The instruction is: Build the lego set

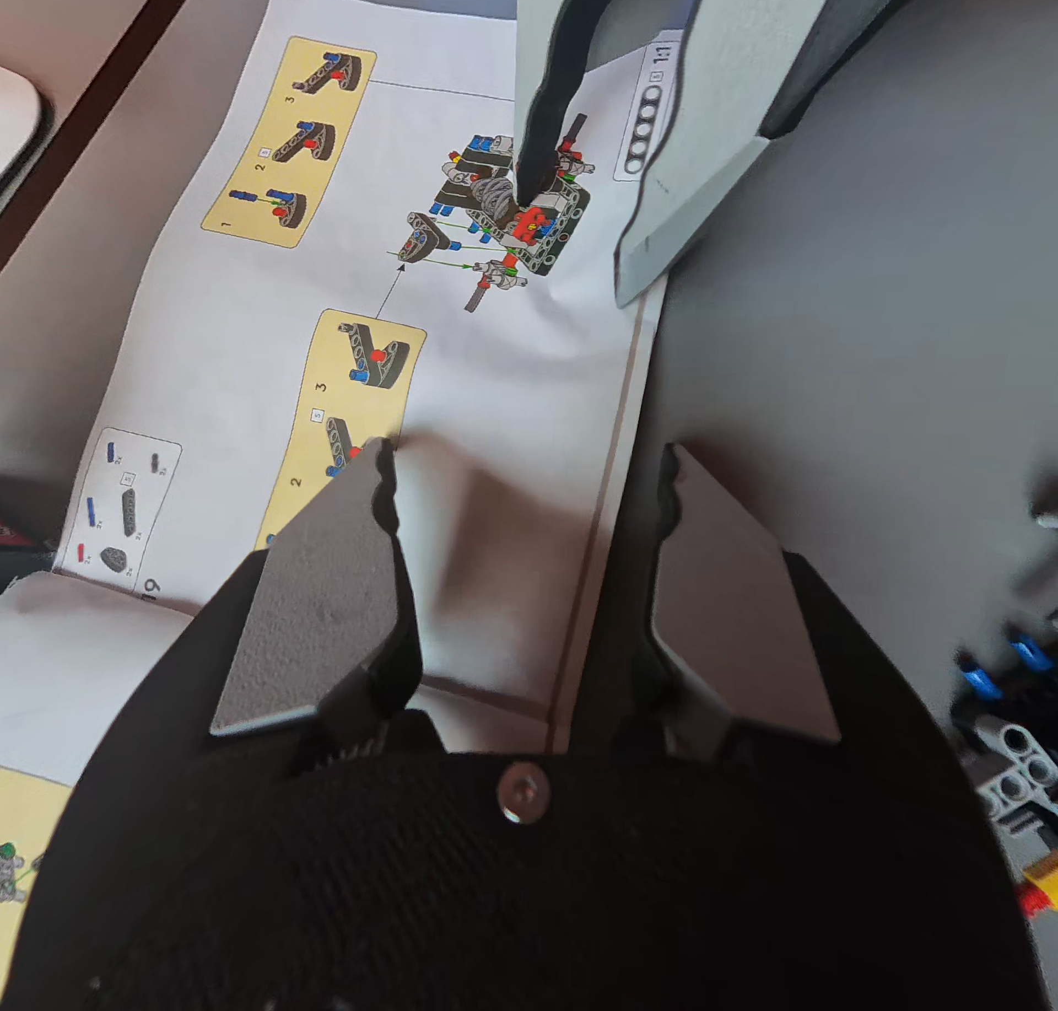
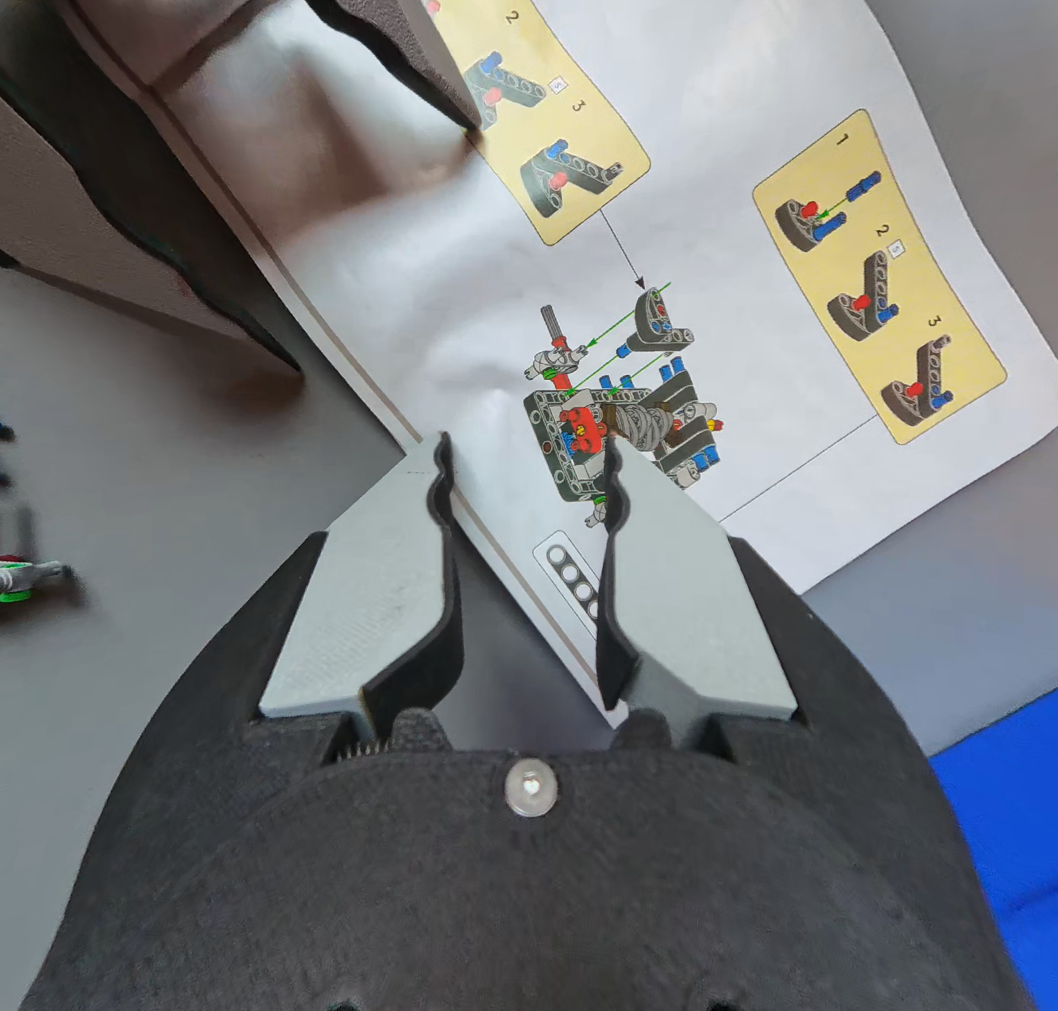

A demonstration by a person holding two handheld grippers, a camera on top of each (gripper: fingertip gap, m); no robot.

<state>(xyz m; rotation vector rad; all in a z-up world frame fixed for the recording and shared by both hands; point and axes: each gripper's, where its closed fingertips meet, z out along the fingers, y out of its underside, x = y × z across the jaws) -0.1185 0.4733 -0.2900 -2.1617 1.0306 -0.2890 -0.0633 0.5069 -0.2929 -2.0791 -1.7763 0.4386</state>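
An open instruction booklet (image 1: 515,382) lies flat on the grey table (image 1: 859,353). Its page shows yellow step boxes and a drawing of the model. My left gripper (image 1: 526,456) has dark grey fingers, is open and empty, and hovers over the page's near half. My right gripper (image 2: 528,442) has light grey fingers and is open and empty. One right fingertip (image 1: 529,181) rests on the drawing of the model, the other at the page edge. The booklet (image 2: 744,67) and the left gripper (image 2: 381,244) also show in the right wrist view.
Loose Lego parts lie at the right edge of the left wrist view: blue pins (image 1: 985,685) and a grey holed beam (image 1: 1019,766). A small grey, green and red assembly (image 2: 23,577) lies left of the booklet. A blue surface (image 2: 1002,811) sits at the lower right.
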